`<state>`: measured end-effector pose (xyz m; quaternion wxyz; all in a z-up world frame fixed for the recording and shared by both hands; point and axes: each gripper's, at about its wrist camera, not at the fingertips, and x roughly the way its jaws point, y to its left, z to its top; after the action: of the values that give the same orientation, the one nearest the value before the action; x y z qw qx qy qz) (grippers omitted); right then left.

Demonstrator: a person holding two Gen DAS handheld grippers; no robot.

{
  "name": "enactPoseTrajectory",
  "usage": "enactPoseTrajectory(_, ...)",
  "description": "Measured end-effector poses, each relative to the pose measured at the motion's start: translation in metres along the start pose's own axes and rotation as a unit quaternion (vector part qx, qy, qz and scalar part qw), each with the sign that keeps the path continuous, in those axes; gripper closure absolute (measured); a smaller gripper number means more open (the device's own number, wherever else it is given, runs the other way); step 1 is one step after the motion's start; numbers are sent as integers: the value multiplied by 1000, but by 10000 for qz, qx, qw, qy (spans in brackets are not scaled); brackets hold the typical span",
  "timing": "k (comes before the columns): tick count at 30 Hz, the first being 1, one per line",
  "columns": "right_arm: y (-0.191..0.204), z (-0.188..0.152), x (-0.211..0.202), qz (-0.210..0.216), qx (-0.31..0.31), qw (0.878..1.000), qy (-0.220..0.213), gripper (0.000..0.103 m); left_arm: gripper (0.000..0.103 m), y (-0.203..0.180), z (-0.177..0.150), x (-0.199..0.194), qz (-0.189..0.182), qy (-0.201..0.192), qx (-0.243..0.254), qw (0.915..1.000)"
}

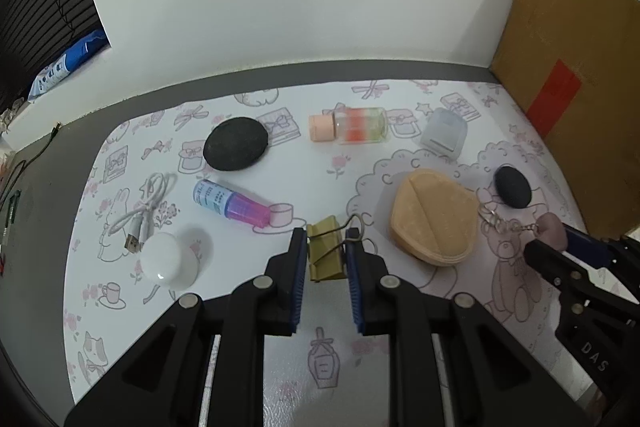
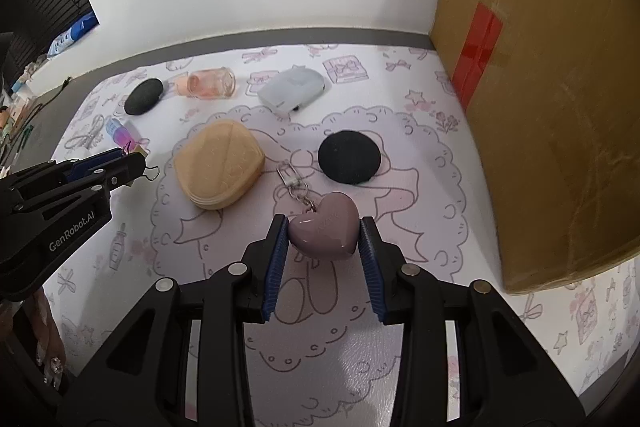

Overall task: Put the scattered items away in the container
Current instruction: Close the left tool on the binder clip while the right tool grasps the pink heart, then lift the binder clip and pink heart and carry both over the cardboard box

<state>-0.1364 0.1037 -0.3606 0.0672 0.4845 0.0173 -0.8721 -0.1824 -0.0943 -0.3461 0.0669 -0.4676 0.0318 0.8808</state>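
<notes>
White lettering on the black body of the left gripper (image 2: pixel 134 163), seen in the right wrist view, reads "GenRobot.AI". In the left wrist view, the black body of the right gripper (image 1: pixel 554 241) carries the letters "DAS". The print on the small blue-labelled tube (image 1: pixel 232 203) is too small to read.

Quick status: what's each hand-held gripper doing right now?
Left hand-held gripper: shut on the gold binder clip.
Right hand-held gripper: shut on the pink heart keychain.
</notes>
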Motion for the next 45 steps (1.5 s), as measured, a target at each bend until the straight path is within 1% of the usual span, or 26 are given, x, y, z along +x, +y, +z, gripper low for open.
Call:
enactPoseTrajectory(5, 3, 10, -19, -9, -12, 9999, -114, 66, 84, 3, 10, -24, 5, -146, -64, 9999)
enactPoseTrajectory(11, 8, 26, -58, -28, -83, 9992, -383, 66, 84, 8, 22, -62, 39, -380, -137, 9992)
enactPoseTrajectory(21, 21, 57, -139, -30, -259, 9950, -964, 66, 84, 11, 44, -142, 101, -852, -176, 9962)
enactPoseTrajectory(26, 26, 69, -183, -43, -296, 9911, -1296, 66, 84, 9, 53, -184, 112, -1169, -174, 9929)
enactPoseTrajectory(31, 31, 74, -221, -62, -342, 9868, -1582, 66, 84, 5, 57, -219, 111, -1412, -134, 9898)
enactPoseTrajectory(36, 39, 77, -255, -71, -434, 9817, -1853, 66, 84, 2, 57, -244, 129, -1611, -91, 9868)
enactPoseTrajectory(41, 41, 76, -278, -67, -422, 9778, -2053, 66, 84, -3, 57, -271, 147, -1847, -21, 9827)
enactPoseTrajectory(45, 41, 77, -298, -150, -412, 9740, -2222, 66, 84, -4, 58, -284, 131, -1982, 20, 9801)
